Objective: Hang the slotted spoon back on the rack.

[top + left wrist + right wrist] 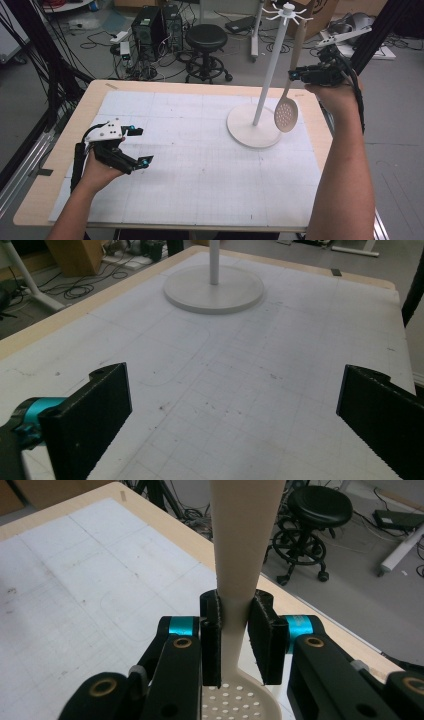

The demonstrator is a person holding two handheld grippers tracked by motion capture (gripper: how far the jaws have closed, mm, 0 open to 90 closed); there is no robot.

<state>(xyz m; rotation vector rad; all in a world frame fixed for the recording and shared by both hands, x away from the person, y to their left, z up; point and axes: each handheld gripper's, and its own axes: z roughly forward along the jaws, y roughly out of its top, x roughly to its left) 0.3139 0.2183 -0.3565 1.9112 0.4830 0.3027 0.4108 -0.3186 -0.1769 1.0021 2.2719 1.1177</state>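
High view, spoon: the beige slotted spoon (pixel 288 107) hangs bowl-down beside the pole of the white stand (pixel 260 112), its handle running up toward the hooked crown; the bowl hovers over the outer edge of the stand's round base; the right gripper (pixel 295 75) grips the handle partway up, held high above the far right corner of the bench (pixel 45 200)
High view, left side: the left gripper (pixel 139 146) rests low over the white gridded mat (pixel 200 165), well apart from stand and spoon; jaws spread wide, nothing between them
High view, surroundings: beyond the bench a black stool (pixel 206 50), computer towers (pixel 157 27) and loose cables on the floor; a dark frame post rises at the right behind the raised hand
Left gripper view: two black jaws far apart over bare mat; the stand's base (pixel 214 290) and the foot of its pole lie ahead, unobstructed; the pole's top is cut off by the frame edge
Right gripper view: jaws clamped on the spoon's narrow neck (pixel 235 615), just above the perforated bowl (pixel 235 702); the wide handle rises up the middle and blocks what lies straight ahead; the stool (pixel 310 510) and bench edge show to either side
What the views add: the high view gives the spoon's place against the stand; the right gripper view gives the pad contact on the neck
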